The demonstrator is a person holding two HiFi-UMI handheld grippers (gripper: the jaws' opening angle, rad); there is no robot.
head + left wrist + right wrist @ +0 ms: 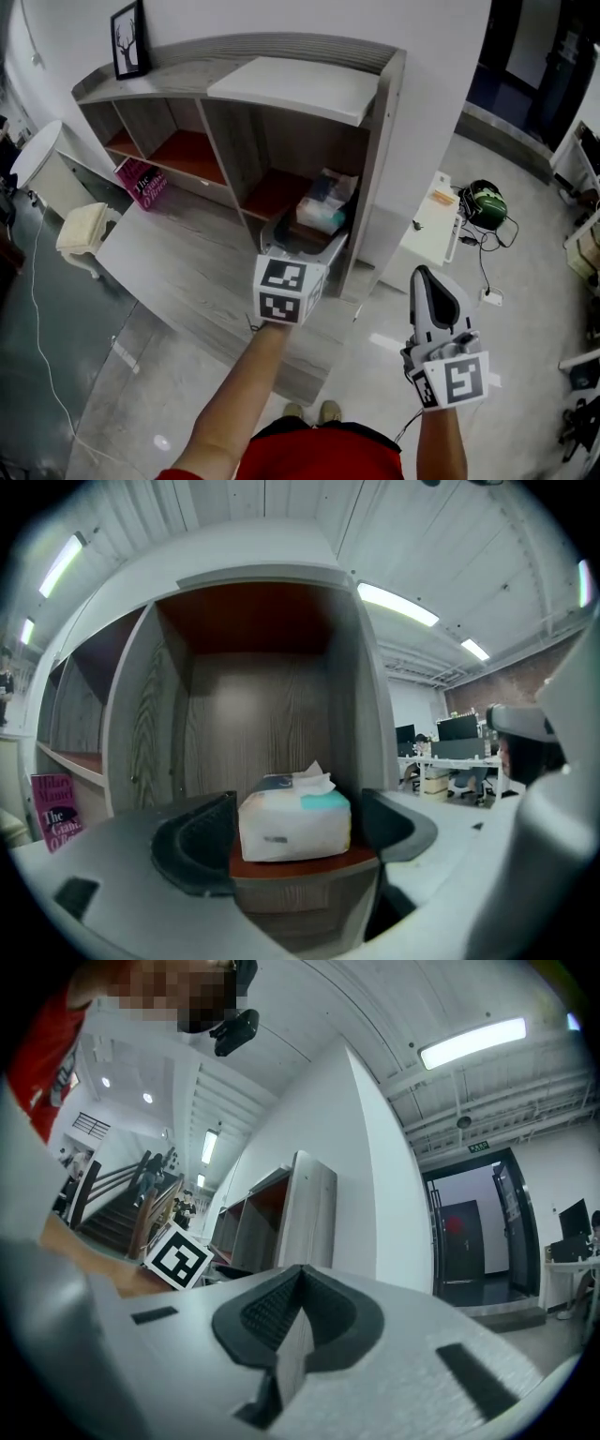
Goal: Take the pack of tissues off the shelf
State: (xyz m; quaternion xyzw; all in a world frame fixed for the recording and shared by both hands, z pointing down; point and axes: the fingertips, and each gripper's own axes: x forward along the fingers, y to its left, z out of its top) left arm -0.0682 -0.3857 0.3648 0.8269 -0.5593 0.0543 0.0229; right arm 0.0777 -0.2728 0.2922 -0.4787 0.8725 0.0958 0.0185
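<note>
The pack of tissues (323,208), white with a teal top and a sheet sticking up, lies on the red-brown floor of the shelf's (377,122) lower right compartment. My left gripper (304,236) is held at that compartment's mouth and is open. In the left gripper view the pack (292,819) shows between the two dark pads (202,841), with a gap on each side and nothing gripped. My right gripper (425,276) is low at the right, away from the shelf; its jaws (295,1321) are shut with nothing in them.
A framed picture (128,37) stands on the shelf top. A pink book (142,183) leans in a left compartment. A grey desk (187,272) runs in front of the shelf. A cushioned stool (82,228) stands left; a white low table (431,230) and a green helmet (485,204) right.
</note>
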